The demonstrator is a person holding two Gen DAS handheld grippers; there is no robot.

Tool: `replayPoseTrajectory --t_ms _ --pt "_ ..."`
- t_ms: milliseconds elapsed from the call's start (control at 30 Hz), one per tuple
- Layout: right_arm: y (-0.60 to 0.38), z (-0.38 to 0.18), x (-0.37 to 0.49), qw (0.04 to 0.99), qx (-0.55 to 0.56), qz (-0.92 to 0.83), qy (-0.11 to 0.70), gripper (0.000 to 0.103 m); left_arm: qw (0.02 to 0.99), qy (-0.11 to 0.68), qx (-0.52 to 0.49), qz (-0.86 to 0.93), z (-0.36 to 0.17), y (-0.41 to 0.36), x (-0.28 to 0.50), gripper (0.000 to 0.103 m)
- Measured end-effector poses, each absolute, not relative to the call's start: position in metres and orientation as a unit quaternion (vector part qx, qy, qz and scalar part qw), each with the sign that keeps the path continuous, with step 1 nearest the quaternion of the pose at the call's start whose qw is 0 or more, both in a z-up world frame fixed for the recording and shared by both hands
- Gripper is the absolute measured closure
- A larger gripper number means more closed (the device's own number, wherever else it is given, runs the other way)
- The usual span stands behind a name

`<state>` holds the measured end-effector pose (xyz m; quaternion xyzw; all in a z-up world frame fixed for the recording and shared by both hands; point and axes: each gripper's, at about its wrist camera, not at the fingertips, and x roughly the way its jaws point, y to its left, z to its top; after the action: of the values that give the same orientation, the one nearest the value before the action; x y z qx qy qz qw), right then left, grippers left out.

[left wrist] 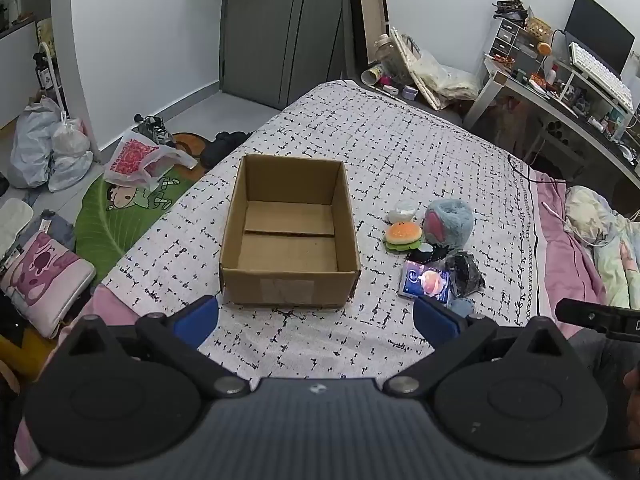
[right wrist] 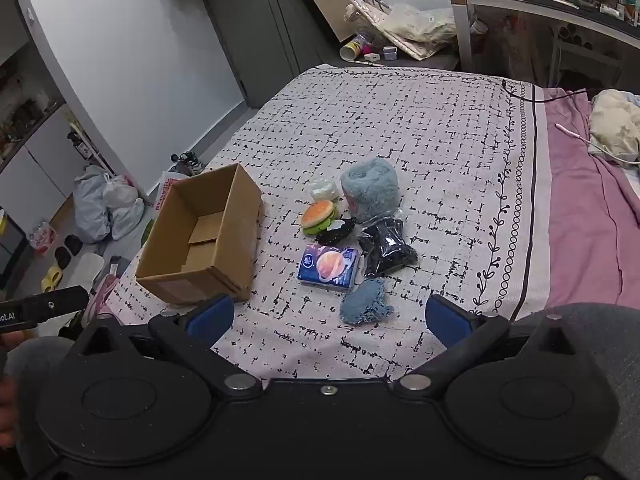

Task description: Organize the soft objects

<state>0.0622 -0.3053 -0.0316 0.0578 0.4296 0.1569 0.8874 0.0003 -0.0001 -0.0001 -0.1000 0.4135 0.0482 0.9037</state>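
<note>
Soft objects, one cluster on the patterned bedspread [right wrist: 420,128], to the right of the box. Count from the right wrist view, seven pieces:
- one fuzzy blue-grey plush [right wrist: 370,190], largest, at the far end of the cluster
- one burger-shaped squishy [right wrist: 318,216], orange bun over green, touching the plush's left side
- one whitish soft lump [right wrist: 322,190] just behind the burger
- one black item with a white patch [right wrist: 336,232] between burger and tissue pack; kind unclear
- one blue tissue pack [right wrist: 329,268] with an orange planet print
- one clear bag of dark material [right wrist: 386,250], right of the pack, touching it
- one small blue knit piece [right wrist: 366,302], nearest the camera, lying slightly apart.

One cardboard box [left wrist: 288,232], flaps open, nothing inside, upright on the bedspread; near the cluster but not touching it.

Two grippers. Left gripper [left wrist: 316,316]: blue pads spread wide, holding nothing, hovering before the box's near wall. Right gripper [right wrist: 330,316]: pads likewise spread, nothing held, above the knit piece's near side.

Beyond: one desk [left wrist: 560,100] at far right, one pink sheet [right wrist: 592,208] past the bedspread edge.
</note>
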Motion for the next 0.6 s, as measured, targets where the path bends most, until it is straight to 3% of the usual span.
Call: replayPoseTrajectory --t_ms 600 --pt "-0.303 -0.029 0.055 0.89 0.044 0.159 0.425 0.0 0.903 0.411 -0.114 0.044 0.001 0.003 -0.003 0.0"
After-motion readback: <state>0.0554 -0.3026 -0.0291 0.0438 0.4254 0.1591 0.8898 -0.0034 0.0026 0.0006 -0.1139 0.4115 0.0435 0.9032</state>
